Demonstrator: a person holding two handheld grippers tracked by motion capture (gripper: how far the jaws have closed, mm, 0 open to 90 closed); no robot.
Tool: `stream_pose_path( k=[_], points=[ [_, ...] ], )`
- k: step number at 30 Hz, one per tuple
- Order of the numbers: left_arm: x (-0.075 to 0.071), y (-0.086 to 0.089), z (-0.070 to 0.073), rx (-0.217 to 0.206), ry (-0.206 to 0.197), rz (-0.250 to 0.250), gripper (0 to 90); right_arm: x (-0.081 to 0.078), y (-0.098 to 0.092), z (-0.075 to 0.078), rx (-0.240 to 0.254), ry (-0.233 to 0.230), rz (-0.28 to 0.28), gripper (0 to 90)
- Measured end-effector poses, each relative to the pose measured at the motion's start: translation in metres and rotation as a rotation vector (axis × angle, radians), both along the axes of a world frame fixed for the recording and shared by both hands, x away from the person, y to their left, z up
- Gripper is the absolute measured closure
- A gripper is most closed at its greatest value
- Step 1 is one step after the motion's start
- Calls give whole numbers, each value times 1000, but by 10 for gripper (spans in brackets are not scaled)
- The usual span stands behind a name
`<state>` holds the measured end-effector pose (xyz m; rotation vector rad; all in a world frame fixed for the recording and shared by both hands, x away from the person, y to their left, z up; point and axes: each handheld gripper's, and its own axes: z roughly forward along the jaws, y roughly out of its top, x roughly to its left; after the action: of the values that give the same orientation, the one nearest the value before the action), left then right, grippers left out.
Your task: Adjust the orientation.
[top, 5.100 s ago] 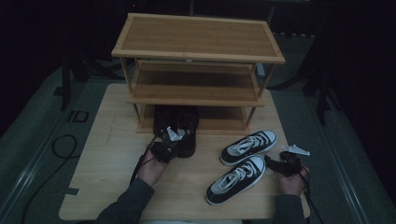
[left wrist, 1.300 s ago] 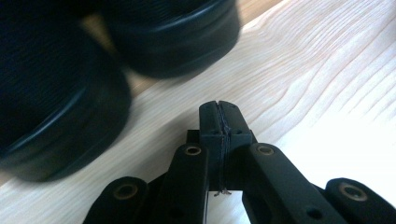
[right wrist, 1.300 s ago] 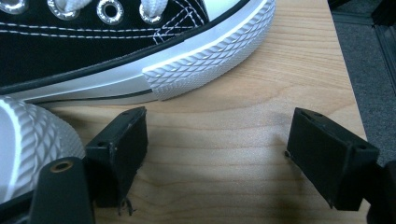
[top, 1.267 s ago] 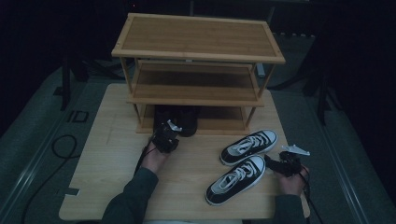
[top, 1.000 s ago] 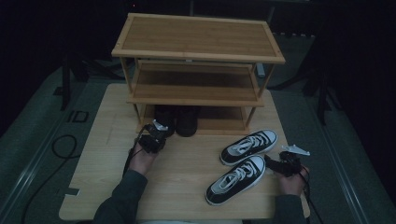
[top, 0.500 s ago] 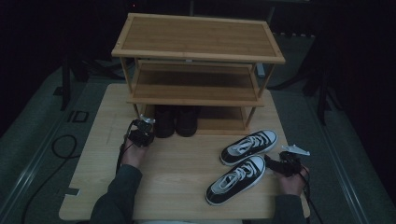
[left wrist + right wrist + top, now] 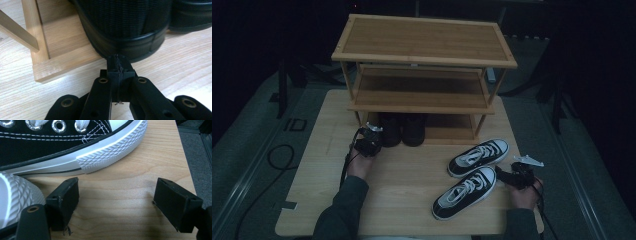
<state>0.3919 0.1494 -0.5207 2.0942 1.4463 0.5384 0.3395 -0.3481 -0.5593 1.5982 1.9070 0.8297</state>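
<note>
The black shoe (image 7: 125,27) that the left gripper (image 7: 117,65) works on will probably handle as light and fairly soft: its knit upper should give under pressure, while the glossy rubber band round the sole is stiffer and may be a little slippery, so the heel rim or the collar looks the surest place to grip or push. It sits on the bottom shelf (image 7: 62,63) of the wooden rack (image 7: 424,40), heel toward the person, beside its black partner (image 7: 414,129). The left gripper is pinched shut with nothing in it, tips against the heel. The right gripper (image 7: 116,200) rests wide open on the table (image 7: 407,175), beside the two black-and-white sneakers (image 7: 467,192)
</note>
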Motion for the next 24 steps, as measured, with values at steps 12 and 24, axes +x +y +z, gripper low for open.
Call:
stream_pose_path(
  k=[12, 24],
  points=[
    [-9, -33, 2, -25, -35, -138, 770, 0, 1, 0, 0, 0, -6, 203],
    [-16, -44, -10, -64, -62, -199, 689, 0, 1, 0, 0, 0, -6, 203]
  ],
)
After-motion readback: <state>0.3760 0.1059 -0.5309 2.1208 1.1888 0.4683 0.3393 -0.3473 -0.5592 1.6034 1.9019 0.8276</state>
